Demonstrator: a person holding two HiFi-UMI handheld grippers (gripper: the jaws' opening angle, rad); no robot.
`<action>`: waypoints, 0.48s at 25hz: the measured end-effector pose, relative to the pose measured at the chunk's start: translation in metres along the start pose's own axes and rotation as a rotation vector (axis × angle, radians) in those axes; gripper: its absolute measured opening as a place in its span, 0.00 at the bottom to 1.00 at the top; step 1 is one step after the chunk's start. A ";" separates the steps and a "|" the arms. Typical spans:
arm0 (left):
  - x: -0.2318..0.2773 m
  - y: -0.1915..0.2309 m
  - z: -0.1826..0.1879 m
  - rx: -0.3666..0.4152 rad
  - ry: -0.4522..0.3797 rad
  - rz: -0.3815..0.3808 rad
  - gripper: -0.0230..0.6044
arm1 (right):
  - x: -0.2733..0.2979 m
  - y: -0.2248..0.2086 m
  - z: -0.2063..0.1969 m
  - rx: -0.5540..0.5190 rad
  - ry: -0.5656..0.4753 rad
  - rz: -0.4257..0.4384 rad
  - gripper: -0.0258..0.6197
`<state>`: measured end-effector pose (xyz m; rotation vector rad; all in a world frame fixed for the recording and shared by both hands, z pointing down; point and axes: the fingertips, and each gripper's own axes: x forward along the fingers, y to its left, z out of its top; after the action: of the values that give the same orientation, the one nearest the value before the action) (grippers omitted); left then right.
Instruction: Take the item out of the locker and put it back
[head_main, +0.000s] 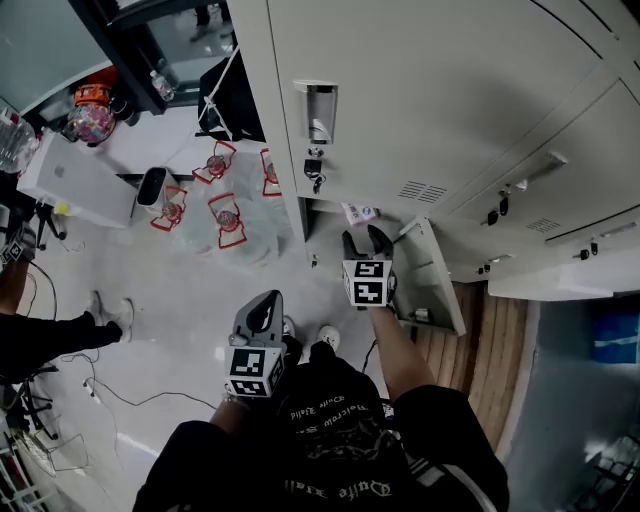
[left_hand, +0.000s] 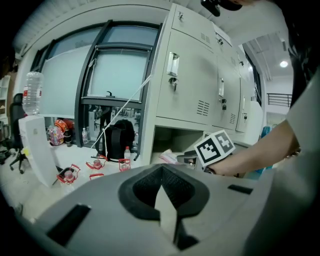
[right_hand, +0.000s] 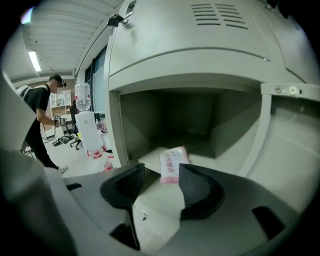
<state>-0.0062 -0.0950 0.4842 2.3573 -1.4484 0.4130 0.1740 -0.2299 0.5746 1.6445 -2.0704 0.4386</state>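
Your left gripper (head_main: 263, 303) is clenched on nothing and held well short of the open locker (right_hand: 235, 125). A pink packet (right_hand: 172, 164) lies flat on that locker's floor, near the front edge. It looks light, squashy and film-wrapped, so probably slick; pinch it across its narrow width, mid-length. Your right gripper (right_hand: 161, 184) is released and empty, jaws spread just before the packet.

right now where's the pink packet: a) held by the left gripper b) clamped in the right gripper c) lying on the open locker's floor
c: the pink packet lies on the floor of the open locker, just beyond the right gripper, whose jaws stand apart without touching it.
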 end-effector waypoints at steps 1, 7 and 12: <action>0.000 0.001 -0.002 -0.002 0.003 0.003 0.05 | 0.005 0.000 -0.002 -0.012 0.017 -0.002 0.35; -0.005 0.011 -0.006 -0.010 0.017 0.026 0.05 | 0.031 -0.001 -0.010 -0.115 0.095 -0.028 0.36; -0.010 0.023 -0.008 -0.012 0.023 0.060 0.05 | 0.050 -0.004 -0.017 -0.206 0.143 -0.040 0.36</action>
<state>-0.0314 -0.0931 0.4902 2.2972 -1.5094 0.4446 0.1717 -0.2638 0.6157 1.4865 -1.9062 0.3084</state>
